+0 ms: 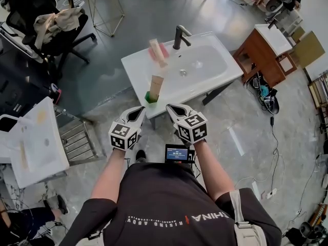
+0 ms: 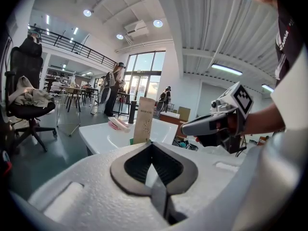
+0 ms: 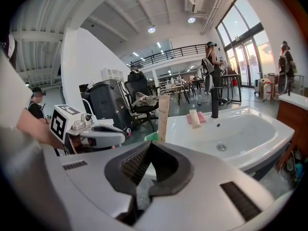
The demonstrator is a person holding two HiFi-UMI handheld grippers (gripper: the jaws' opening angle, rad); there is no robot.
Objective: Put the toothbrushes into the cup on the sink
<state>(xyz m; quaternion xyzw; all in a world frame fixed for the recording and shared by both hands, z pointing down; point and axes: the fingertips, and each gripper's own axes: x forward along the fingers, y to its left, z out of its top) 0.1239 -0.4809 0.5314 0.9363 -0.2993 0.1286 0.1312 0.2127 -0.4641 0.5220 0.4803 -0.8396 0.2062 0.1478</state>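
- Left gripper (image 1: 136, 114): jaws pressed together with nothing between them; held low, in front of the near edge of the sink (image 1: 215, 70).
- Right gripper (image 1: 173, 109): jaws likewise together and empty; level with the left gripper, the two well apart.
- Toothbrushes (image 1: 158, 51): two flat packs, one beige and one pink, lying touching on the far rim of the sink, just left of the tap (image 1: 180, 36).
- Cup (image 1: 149, 98): green, upright on the sink's near left corner. A tall brown box (image 1: 156, 86) stands in it; whether this is another toothbrush pack cannot be told.
- Key relation: the toothbrushes lie straight ahead of both grippers, beyond the cup, across the sink's left end. Their long axis runs roughly away from the person, with one short end toward the grippers.
- Reach, judged: both grippers are about equally far from the toothbrushes. The cup and box stand almost on the left gripper's line to them, while the right gripper's line passes over the open basin.
- Stage, judged: neither toothbrush on the rim has been picked up. The coming move calls for jaws opened and brought across the packs' narrow width, then a carry back toward the cup.
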